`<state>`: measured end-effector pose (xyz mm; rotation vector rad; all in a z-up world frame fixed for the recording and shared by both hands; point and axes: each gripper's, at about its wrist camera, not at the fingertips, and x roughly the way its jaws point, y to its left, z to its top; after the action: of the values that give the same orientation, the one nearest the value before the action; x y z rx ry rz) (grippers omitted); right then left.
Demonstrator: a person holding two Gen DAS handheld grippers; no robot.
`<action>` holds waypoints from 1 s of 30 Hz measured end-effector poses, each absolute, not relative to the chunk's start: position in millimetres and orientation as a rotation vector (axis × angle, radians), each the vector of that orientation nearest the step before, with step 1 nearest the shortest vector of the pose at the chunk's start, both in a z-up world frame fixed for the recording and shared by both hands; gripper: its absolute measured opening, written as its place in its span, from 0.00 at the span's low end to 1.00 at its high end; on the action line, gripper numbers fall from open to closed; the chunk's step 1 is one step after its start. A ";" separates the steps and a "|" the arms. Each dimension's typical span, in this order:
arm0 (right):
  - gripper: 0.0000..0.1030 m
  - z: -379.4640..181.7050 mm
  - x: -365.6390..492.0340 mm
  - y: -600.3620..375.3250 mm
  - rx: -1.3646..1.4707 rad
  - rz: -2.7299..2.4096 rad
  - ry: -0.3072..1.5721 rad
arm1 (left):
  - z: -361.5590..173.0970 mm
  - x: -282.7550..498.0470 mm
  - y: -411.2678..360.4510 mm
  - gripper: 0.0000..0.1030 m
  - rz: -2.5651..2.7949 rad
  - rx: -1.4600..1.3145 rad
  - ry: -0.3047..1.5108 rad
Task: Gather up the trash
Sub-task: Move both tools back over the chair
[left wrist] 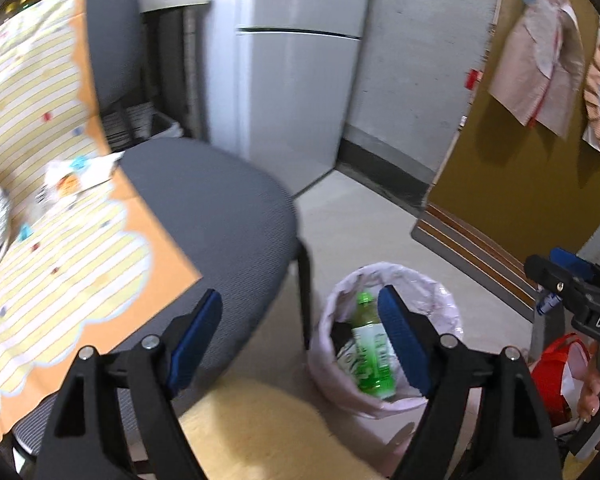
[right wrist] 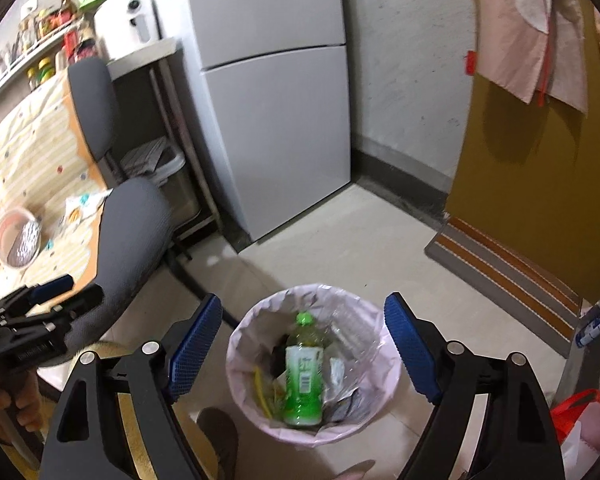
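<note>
A bin with a pink liner (right wrist: pixel 236 360) stands on the floor, and a green plastic bottle (right wrist: pixel 304 376) lies in it among wrappers and clear plastic. My right gripper (right wrist: pixel 304 304) hangs above the bin, open, nothing between its blue pads. In the left wrist view the same bin (left wrist: pixel 328 344) and bottle (left wrist: pixel 370 356) sit low right, partly behind one pad. My left gripper (left wrist: pixel 300 302) is open and empty over the chair's edge. A crumpled wrapper (left wrist: pixel 76 176) lies on the table to the left. Each gripper shows in the other's view: the right gripper (left wrist: pixel 556 268), the left gripper (right wrist: pixel 70 292).
A grey chair (left wrist: pixel 212 216) stands between the table with the striped cloth (left wrist: pixel 60 264) and the bin. A bowl (right wrist: pixel 18 240) sits on the table. A white fridge (right wrist: pixel 276 100) stands behind, a striped mat (right wrist: pixel 508 264) at the brown door, a red bag (right wrist: pixel 580 412) at right.
</note>
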<state>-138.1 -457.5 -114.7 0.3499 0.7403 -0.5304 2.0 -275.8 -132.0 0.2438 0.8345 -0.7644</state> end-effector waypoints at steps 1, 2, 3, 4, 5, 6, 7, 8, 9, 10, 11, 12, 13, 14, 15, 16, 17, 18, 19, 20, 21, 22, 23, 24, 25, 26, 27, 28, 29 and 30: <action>0.80 -115.8 -136.0 -453.4 0.347 -0.524 0.746 | -131.7 2.9 -266.6 0.76 -0.743 0.245 0.834; 0.80 -117.0 -133.1 -449.6 0.345 -0.516 0.754 | -130.9 3.7 -261.8 0.76 -0.725 0.249 0.832; 0.80 -117.6 -129.7 -445.1 0.342 -0.507 0.762 | -130.3 4.8 -255.9 0.76 -0.710 0.249 0.830; 0.80 -117.6 -125.0 -438.8 0.332 -0.492 0.770 | -129.3 5.5 -248.8 0.76 -0.696 0.244 0.828; 0.80 -117.0 -119.4 -431.8 0.316 -0.475 0.778 | -128.5 6.6 -240.0 0.76 -0.676 0.235 0.831; 0.80 -116.1 -115.6 -426.7 0.303 -0.465 0.782 | -127.6 7.9 -231.2 0.76 -0.660 0.226 0.834; 0.80 -113.6 -108.9 -417.9 0.283 -0.445 0.786 | -126.3 9.7 -224.5 0.76 -0.647 0.221 0.833; 0.79 -111.0 -103.4 -410.6 0.267 -0.426 0.788 | -124.7 10.4 -215.3 0.76 -0.619 0.217 0.831; 0.79 -107.6 -97.1 -402.2 0.248 -0.406 0.787 | -123.0 11.2 -206.8 0.76 -0.596 0.212 0.831; 0.79 -104.7 -92.1 -396.1 0.234 -0.391 0.785 | -120.9 12.9 -195.4 0.76 -0.573 0.198 0.835; 0.79 -101.8 -86.9 -389.7 0.218 -0.375 0.785 | -119.5 14.8 -187.9 0.76 -0.561 0.186 0.839; 0.79 -97.5 -79.7 -380.3 0.197 -0.354 0.783 | -117.1 16.5 -177.7 0.76 -0.542 0.172 0.844; 0.79 -94.1 -75.0 -375.1 0.186 -0.341 0.780 | -114.8 17.4 -171.2 0.76 -0.528 0.165 0.846; 0.79 -89.8 -69.3 -368.5 0.172 -0.324 0.775 | -111.5 18.8 -160.6 0.76 -0.508 0.155 0.843; 0.79 -84.4 -63.2 -360.1 0.155 -0.307 0.767 | -108.2 19.8 -153.1 0.76 -0.491 0.150 0.839; 0.79 -80.4 -58.1 -355.2 0.143 -0.295 0.761 | -104.1 21.0 -142.4 0.76 -0.469 0.142 0.833; 0.79 -75.7 -53.5 -348.5 0.131 -0.281 0.753 | -101.5 22.3 -134.8 0.76 -0.458 0.137 0.830; 0.79 -70.9 -48.8 -341.9 0.117 -0.268 0.745 | -97.7 23.2 -125.6 0.76 -0.444 0.128 0.824; 0.79 -66.2 -44.3 -335.8 0.108 -0.259 0.738 | -95.3 23.9 -119.9 0.76 -0.435 0.122 0.821; 0.79 -61.8 -39.7 -330.0 0.100 -0.247 0.731 | -91.7 24.9 -111.5 0.76 -0.420 0.115 0.818; 0.79 -58.9 -36.5 -326.1 0.095 -0.236 0.725 | -88.6 25.8 -103.9 0.76 -0.403 0.109 0.816; 0.79 -54.1 -31.7 -320.6 0.093 -0.217 0.715 | -86.3 26.8 -95.9 0.76 -0.388 0.103 0.814; 0.80 -50.2 -28.1 -315.7 0.093 -0.198 0.704 | -84.8 27.6 -90.9 0.76 -0.380 0.098 0.814; 0.80 -46.5 -21.5 -309.2 0.090 -0.174 0.696 | -83.2 27.6 -84.1 0.76 -0.371 0.087 0.812; 0.80 -45.0 -16.0 -306.3 0.084 -0.162 0.693 | -82.3 28.8 -75.6 0.76 -0.357 0.074 0.810; 0.80 -43.7 -8.7 -301.7 0.077 -0.148 0.691 | -82.0 30.5 -66.7 0.76 -0.339 0.062 0.811; 0.80 -43.5 0.8 -295.9 0.069 -0.127 0.694 | -82.0 33.0 -56.9 0.76 -0.318 0.048 0.812; 0.80 -44.1 6.1 -292.0 0.066 -0.113 0.696 | -82.6 35.8 -49.8 0.76 -0.301 0.041 0.812; 0.80 -45.1 14.5 -286.6 0.062 -0.091 0.698 | -83.2 40.0 -39.7 0.76 -0.274 0.032 0.814; 0.80 -46.2 22.7 -281.2 0.058 -0.071 0.700 | -84.0 44.4 -29.4 0.76 -0.246 0.022 0.814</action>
<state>22.7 -281.2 -46.2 0.0575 0.6998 -0.0708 44.4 -29.4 -84.0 0.0222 0.8144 -0.2462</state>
